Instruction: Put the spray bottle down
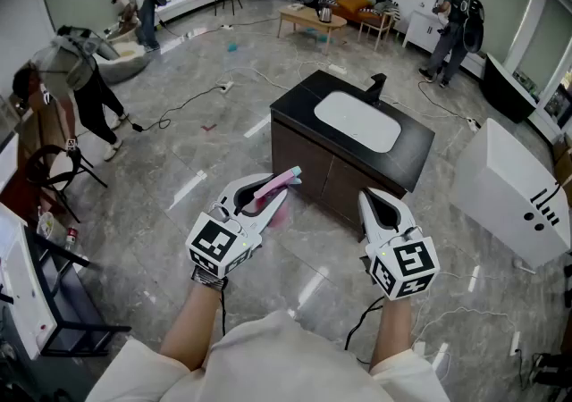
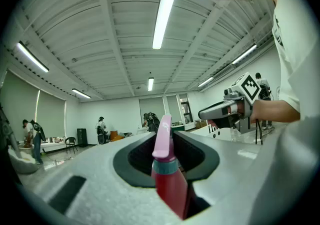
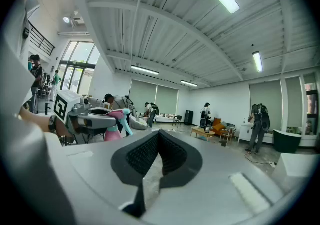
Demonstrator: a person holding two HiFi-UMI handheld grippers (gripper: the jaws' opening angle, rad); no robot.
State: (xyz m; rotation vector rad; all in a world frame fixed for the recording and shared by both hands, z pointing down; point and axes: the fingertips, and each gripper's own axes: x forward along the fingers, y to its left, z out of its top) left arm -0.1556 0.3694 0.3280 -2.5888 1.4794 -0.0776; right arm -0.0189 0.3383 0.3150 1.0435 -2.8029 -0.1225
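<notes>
A pink spray bottle (image 1: 275, 193) with a teal collar is held in the air, my left gripper (image 1: 268, 184) shut on it. In the left gripper view the bottle (image 2: 167, 179) stands between the dark pads, its nozzle pointing away. My right gripper (image 1: 368, 198) hovers to its right at about the same height, its jaws together and nothing between them. The right gripper view shows its tips meeting (image 3: 158, 135) and, off to the left, the bottle (image 3: 114, 129) in the left gripper (image 3: 90, 116). Ahead and below stands a black counter (image 1: 304, 101) with a white sink (image 1: 357, 121) and a black tap (image 1: 376, 87).
A white box (image 1: 514, 195) stands at the right and a dark rack (image 1: 36, 302) at the left edge. Cables trail over the grey floor (image 1: 192, 101). Several people work around the room, and a low wooden table (image 1: 310, 20) sits at the back.
</notes>
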